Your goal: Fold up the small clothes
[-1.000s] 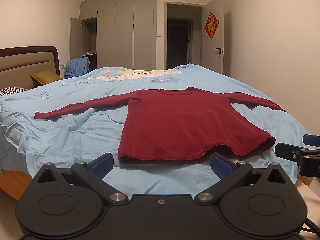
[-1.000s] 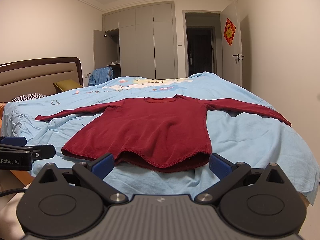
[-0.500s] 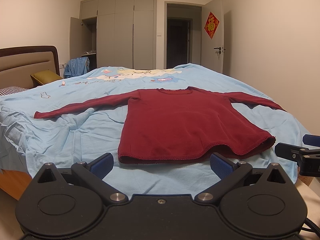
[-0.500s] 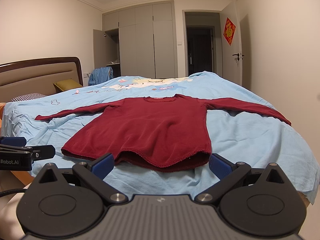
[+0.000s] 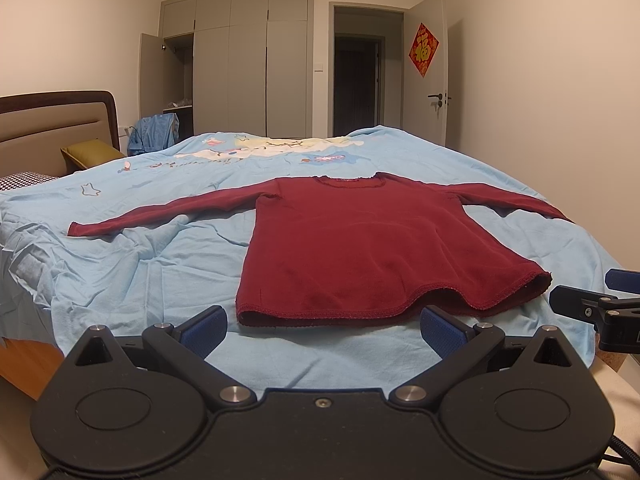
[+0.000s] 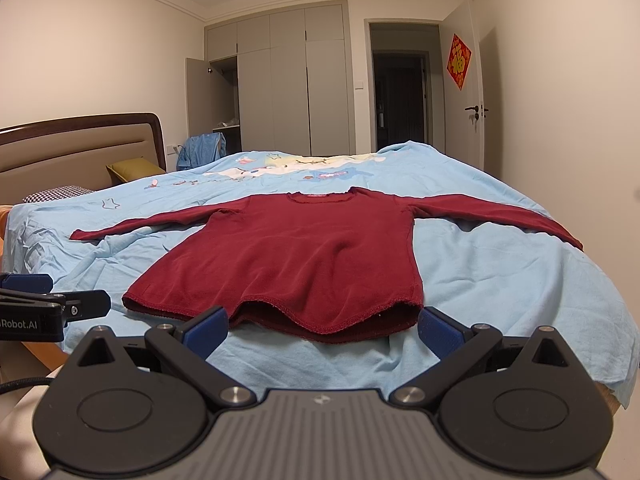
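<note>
We hold the left gripper (image 5: 323, 330) at the near edge of the bed (image 5: 120, 280), its jaws spread wide and empty, the blue pads (image 5: 202, 330) standing just short of the hem. The right gripper (image 6: 323, 330) is held alongside at the same edge, its jaws likewise spread wide with nothing between them. The dark red long-sleeved shirt (image 5: 360, 248) lies flat on the light blue bedsheet (image 5: 160, 264), neckline toward the far end, hem toward us, and both sleeves stretched out to the sides. In the left wrist view the hem sits just beyond the pads, between them; the right gripper shows at the right border of that view, beside the shirt's near corner. In the right wrist view the shirt (image 6: 296, 260) is centred, its hem slightly raised and wavy, and the left gripper appears at the left border. At the head of the bed we see a headboard (image 6: 80, 148) and a yellow-green pillow (image 6: 134, 170). A wardrobe (image 6: 288, 80) with one open door and a dark open doorway (image 6: 400, 100) stand at the far wall.
</note>
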{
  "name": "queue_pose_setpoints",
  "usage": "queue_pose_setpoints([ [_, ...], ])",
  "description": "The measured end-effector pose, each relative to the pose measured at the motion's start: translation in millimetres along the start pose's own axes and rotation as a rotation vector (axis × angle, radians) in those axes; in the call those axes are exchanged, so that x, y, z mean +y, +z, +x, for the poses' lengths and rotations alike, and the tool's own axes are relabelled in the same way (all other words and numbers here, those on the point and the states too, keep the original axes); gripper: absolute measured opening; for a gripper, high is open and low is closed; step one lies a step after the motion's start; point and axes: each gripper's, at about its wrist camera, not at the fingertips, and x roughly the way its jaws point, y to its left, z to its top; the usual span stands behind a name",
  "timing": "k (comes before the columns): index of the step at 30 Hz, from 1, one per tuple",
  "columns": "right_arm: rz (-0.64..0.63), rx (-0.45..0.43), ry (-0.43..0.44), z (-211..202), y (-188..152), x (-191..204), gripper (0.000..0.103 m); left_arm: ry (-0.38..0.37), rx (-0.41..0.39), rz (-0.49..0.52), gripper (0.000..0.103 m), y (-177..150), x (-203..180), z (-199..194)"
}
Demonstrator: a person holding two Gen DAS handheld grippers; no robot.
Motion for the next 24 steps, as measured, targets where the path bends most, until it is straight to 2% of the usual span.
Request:
queue_pose_setpoints([
  [19, 0.001, 0.006, 0.000, 0.5, 0.6, -1.0, 0.103, 0.000, 0.006, 0.000, 0.102, -0.4, 0.1, -0.5],
  [24, 0.001, 0.024, 0.000, 3.2, 1.0, 0.0, 0.103, 0.002, 0.032, -0.007, 0.102, -3.0, 1.5, 4.8],
])
